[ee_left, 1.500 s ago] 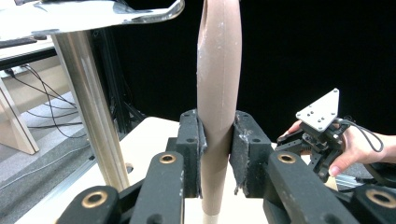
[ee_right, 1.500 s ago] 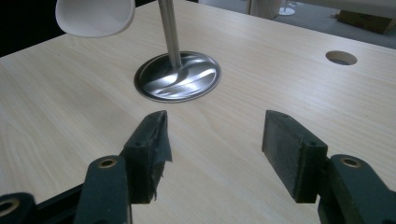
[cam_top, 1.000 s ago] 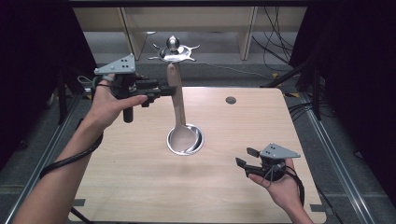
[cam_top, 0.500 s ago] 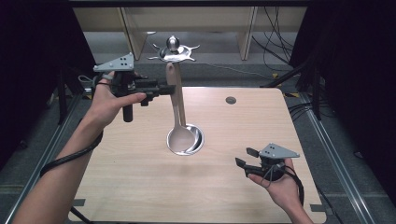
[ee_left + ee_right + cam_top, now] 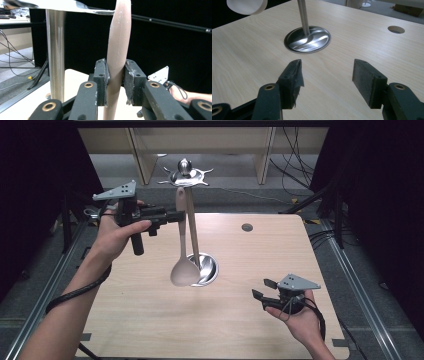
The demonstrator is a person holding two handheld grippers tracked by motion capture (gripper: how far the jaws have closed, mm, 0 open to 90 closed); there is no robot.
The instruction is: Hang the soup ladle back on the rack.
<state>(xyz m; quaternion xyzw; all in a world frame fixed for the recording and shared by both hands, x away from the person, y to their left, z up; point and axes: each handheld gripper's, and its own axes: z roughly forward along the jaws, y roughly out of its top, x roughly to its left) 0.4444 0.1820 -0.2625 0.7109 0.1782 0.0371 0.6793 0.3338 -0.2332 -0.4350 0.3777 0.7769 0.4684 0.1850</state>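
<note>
A beige spoon [image 5: 182, 245] hangs bowl down beside the pole of a metal stand [image 5: 192, 225], whose round base [image 5: 209, 269] rests mid-table. My left gripper [image 5: 177, 215] is level and shut on the spoon's upper handle. In the left gripper view the pads [image 5: 101, 80] press both sides of the handle [image 5: 117, 50], with the pole [image 5: 56, 55] to its left. The jaws have just eased open slightly, the handle still between them. My right gripper [image 5: 261, 289] stands open and empty low over the table's front right. Its view [image 5: 327, 72] shows the base [image 5: 308, 40] and spoon bowl [image 5: 247, 6].
The stand's top plate with curved hooks [image 5: 186, 176] sits above the spoon's end. A round cable hole [image 5: 246, 227] lies at the back of the wooden table [image 5: 150, 320]. Dark curtains flank both sides, and cables run on the floor behind.
The spoon has swung a little left, away from the pole; its bowl now hangs in front of the base's left edge. The right gripper has stayed in place.
</note>
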